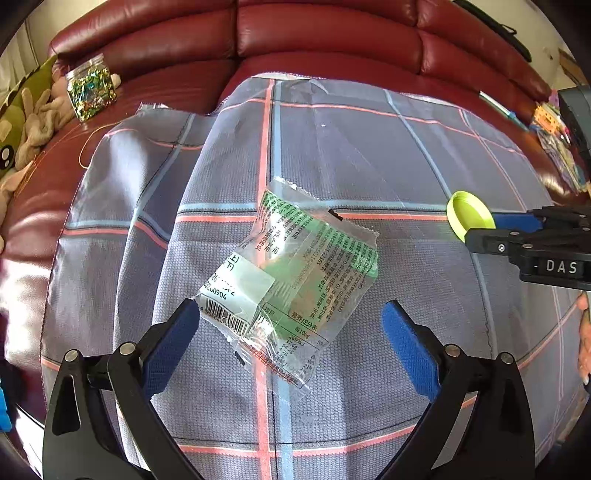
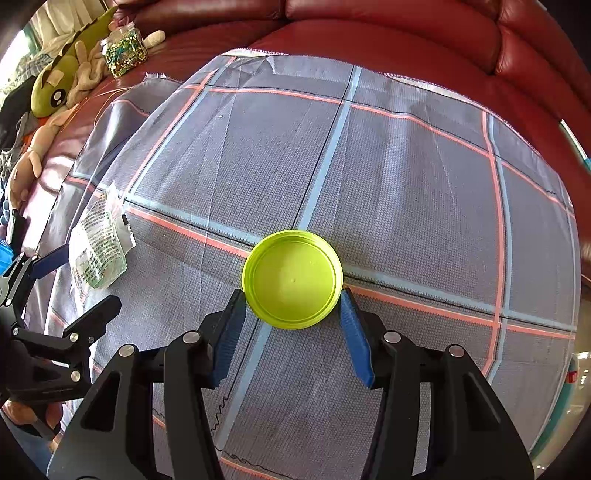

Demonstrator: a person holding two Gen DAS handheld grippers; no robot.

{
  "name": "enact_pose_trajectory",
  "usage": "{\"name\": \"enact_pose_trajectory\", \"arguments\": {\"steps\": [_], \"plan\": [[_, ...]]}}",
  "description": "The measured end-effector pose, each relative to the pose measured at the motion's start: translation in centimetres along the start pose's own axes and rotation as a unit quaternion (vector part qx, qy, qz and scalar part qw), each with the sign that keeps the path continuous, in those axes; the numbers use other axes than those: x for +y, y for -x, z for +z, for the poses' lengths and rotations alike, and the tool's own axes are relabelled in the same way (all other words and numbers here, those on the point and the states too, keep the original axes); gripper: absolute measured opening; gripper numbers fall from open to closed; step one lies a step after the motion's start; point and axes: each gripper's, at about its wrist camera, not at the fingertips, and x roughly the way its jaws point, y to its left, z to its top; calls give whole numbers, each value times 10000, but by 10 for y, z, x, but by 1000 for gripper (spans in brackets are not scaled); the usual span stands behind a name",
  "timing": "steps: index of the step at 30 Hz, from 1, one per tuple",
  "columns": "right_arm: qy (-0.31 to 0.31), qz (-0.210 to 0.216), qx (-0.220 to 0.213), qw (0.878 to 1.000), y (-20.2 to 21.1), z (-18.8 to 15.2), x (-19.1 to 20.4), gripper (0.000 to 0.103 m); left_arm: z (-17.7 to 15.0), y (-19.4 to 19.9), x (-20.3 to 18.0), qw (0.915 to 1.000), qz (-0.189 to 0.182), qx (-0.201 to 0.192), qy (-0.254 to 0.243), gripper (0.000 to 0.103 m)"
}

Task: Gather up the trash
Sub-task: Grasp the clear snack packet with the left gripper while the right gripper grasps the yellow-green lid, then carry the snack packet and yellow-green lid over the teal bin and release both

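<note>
A clear and green snack wrapper [image 1: 295,266] lies crumpled on a grey checked cloth [image 1: 369,147] spread over a sofa seat. My left gripper [image 1: 291,305] stands open over it, blue fingers on either side, the left finger at the wrapper's barcode corner. To the right lies a round lime-green lid [image 2: 291,280], hollow side up. My right gripper [image 2: 291,293] has both blue pads against the lid's rim. The left wrist view shows the lid [image 1: 467,210] and the right gripper [image 1: 480,227] at the right edge. In the right wrist view the wrapper [image 2: 98,251] and the left gripper [image 2: 91,275] sit at the left.
The cloth [image 2: 406,184] covers a dark red leather sofa [image 1: 314,33]. A clear jar of glittery bits [image 1: 90,92] and plush toys [image 2: 51,88] sit at the far left. Colourful small items [image 1: 554,140] lie at the far right.
</note>
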Motion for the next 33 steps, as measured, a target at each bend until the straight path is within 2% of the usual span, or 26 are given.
{"name": "enact_pose_trajectory", "arguments": {"steps": [1,3,4,5,7,8,16,21,33], "plan": [[-37,37,11,10000,1,-2,-2,49,0,0,-1,10000,-7,-14,-49,99],[-97,89,15,9999,3,-5,-5,49,2,-2,-4,9999,-65,-21,-129,90],[-117,108,8,9999,4,-7,-6,49,2,-4,-5,9998,-89,35,-165,75],[-140,137,0,9998,6,-9,-8,50,2,-4,-8,9998,-21,6,-210,65],[-178,188,-14,9997,9,-12,-10,50,3,0,-14,9997,-81,-20,-235,52],[-190,208,-23,9996,11,-14,-12,50,3,0,-16,9997,-100,-19,-236,50],[-398,384,-137,9984,28,-23,-30,50,-2,13,-27,9990,-426,-41,-86,45],[-592,569,-215,9964,39,-33,-43,50,-3,25,-45,9988,-451,-99,-128,43],[-1142,553,-711,9894,105,-82,-114,50,6,55,-130,9956,-767,-280,-454,43]]}}
